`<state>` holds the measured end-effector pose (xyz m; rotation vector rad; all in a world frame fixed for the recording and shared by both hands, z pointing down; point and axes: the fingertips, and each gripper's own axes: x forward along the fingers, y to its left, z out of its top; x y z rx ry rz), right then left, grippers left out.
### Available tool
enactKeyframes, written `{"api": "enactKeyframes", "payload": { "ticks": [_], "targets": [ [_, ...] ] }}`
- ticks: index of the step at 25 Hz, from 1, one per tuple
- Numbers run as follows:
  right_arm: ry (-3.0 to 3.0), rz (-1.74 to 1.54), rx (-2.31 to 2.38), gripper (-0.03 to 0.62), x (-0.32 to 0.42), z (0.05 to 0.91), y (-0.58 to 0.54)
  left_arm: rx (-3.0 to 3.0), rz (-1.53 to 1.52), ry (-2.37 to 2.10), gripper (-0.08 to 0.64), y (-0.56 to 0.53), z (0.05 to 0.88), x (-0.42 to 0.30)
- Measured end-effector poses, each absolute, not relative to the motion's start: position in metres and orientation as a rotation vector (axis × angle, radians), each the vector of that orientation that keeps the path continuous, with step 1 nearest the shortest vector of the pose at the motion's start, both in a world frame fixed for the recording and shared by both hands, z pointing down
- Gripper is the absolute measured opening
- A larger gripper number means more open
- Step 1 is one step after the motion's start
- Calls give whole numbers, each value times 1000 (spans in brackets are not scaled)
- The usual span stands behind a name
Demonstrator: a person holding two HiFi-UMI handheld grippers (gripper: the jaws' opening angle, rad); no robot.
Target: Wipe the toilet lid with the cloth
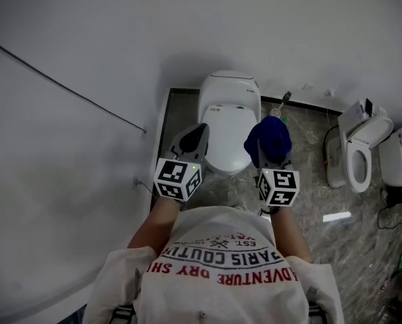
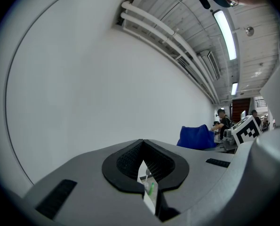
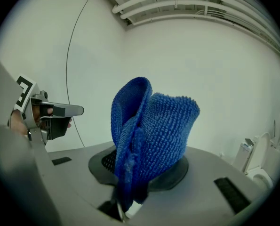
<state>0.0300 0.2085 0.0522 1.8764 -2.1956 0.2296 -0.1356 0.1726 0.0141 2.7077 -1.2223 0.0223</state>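
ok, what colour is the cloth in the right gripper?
Blue; the cloth shows best in the right gripper view.

White, perhaps short-sleeved T-shirt point(image 1: 221, 275) with red-and-dark lettering; grey tongs point(image 1: 199, 132), black-white marker cubes point(image 1: 178, 179).

Walls: plain white wall point(image 1: 86, 147), with a thin dark cable point(image 1: 65, 86) running aslant across it.
Floor: grey marbled floor point(image 1: 309, 181), with a small white strip point(image 1: 336, 217) lying on it at the right.
Fixtures: a spare toilet point(image 1: 358, 157), lid up, at the far right; another point(image 1: 395, 159) just beside it.
Ceiling: white slatted ceiling point(image 2: 187, 4); white pipes point(image 2: 168, 32) run where it meets the wall.
Light: long strip lamps point(image 2: 224, 27), lit, in a row overhead.
Beyond: people point(image 2: 222, 121) far off, small in the left gripper view.
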Motion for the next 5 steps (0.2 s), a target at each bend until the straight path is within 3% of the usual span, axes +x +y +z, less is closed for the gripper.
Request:
{"api": "enactKeyframes", "payload": {
  "ticks": [5],
  "targets": [
    [-2177, 199, 1882, 94, 26, 58, 206, 2689, 15, -1238, 6, 167, 24, -145]
  ]
}}
